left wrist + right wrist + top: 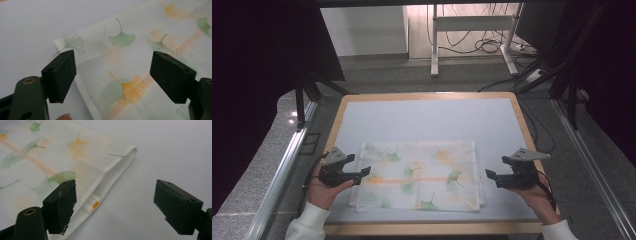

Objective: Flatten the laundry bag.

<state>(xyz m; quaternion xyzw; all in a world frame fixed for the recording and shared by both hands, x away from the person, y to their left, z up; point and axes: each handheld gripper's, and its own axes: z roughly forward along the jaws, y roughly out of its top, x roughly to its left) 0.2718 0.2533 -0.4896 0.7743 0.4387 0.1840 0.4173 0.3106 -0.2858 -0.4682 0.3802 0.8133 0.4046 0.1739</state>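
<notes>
The folded cloth point(419, 175), printed with ginkgo leaves, lay flat near the front edge of the table point(427, 107). The left gripper point(362, 175) stood at the cloth's left edge, jaws wide and empty. The right gripper point(490, 176) stood just off the right edge, likewise wide and empty. Judged: this symmetric placement suited taking both ends together for a further fold.

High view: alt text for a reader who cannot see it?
A folded cloth with a ginkgo-leaf print lies flat on a white table. The open left tongs reach over its left edge; the open right tongs hover just off its right edge.
</notes>
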